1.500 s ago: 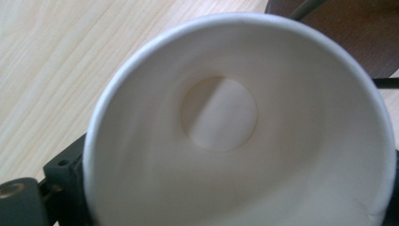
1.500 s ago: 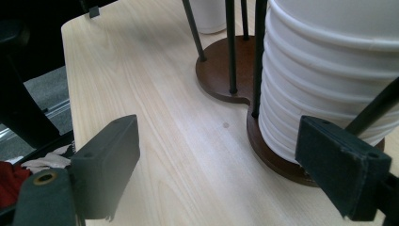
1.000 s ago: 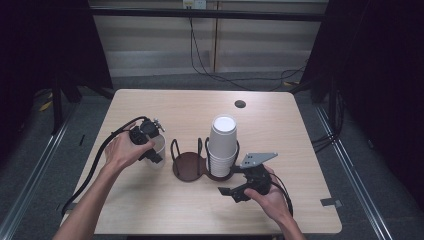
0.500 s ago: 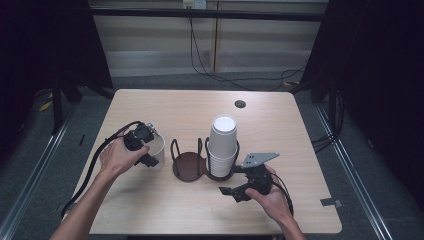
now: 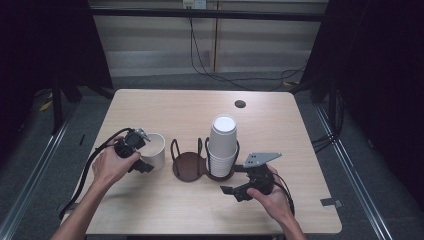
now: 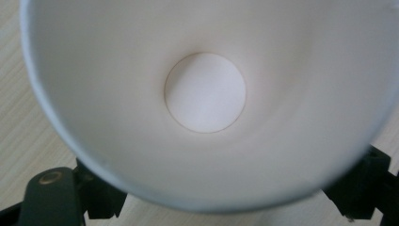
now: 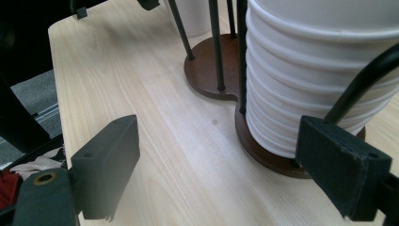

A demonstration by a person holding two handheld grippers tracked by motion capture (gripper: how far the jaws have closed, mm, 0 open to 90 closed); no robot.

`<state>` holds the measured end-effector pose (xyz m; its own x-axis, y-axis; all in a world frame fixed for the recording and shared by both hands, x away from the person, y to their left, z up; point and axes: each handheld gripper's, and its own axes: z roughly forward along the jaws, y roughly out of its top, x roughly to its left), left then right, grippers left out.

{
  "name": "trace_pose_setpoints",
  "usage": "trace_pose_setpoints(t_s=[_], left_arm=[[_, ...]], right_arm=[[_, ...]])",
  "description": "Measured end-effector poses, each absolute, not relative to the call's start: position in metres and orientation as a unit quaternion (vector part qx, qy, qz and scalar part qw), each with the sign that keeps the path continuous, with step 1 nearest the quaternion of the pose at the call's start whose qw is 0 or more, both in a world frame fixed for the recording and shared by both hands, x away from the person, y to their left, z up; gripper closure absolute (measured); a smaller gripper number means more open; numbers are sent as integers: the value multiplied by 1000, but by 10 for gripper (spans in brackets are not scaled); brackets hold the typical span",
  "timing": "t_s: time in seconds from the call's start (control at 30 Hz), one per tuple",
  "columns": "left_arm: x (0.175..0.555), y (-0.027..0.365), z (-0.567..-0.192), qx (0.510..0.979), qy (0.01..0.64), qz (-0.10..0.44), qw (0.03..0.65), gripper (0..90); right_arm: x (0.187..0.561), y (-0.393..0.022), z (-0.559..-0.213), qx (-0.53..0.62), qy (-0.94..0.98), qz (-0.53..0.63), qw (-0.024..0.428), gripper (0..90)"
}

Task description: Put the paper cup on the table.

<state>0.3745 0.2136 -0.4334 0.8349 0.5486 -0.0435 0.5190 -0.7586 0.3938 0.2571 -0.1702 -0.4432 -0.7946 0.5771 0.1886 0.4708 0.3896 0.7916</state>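
A white paper cup (image 5: 154, 150) stands upright on the table, left of a dark wooden holder (image 5: 189, 165) with black wire loops. My left gripper (image 5: 145, 151) reaches it from the left, and its jaws have just been closing with the cup between them. In the left gripper view I look down into the cup (image 6: 205, 92), and both jaws of my left gripper (image 6: 226, 197) lie against its outer wall. A stack of white cups (image 5: 222, 145) fills the holder's right place. My right gripper (image 5: 234, 179) rests open by that base, with the stack (image 7: 320, 70) just beyond its right jaw.
The holder's left place (image 7: 207, 70) has no cup in it. A dark round hole (image 5: 240, 104) sits in the tabletop at the back. Cables trail from both grippers over the near table edge (image 5: 200, 232).
My left gripper has shifted a little toward the near left beside the cup, and more of the cup's rim now shows. The right gripper and the stack have not moved.
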Motion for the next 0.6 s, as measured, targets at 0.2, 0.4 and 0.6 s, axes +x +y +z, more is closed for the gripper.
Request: trace_pose_setpoints(t_s=[0.2,0.4,0.6], left_arm=[[366,224,-435,925,302,33,226,166],[356,235,-438,915,301,22,268,175],[342,240,-442,902,302,24,308,214]], right_arm=[[256,-171,-442,316,830,456,62,146],[254,-175,-441,320,826,461,65,146],[252,-177,-439,324,822,464,68,146]])
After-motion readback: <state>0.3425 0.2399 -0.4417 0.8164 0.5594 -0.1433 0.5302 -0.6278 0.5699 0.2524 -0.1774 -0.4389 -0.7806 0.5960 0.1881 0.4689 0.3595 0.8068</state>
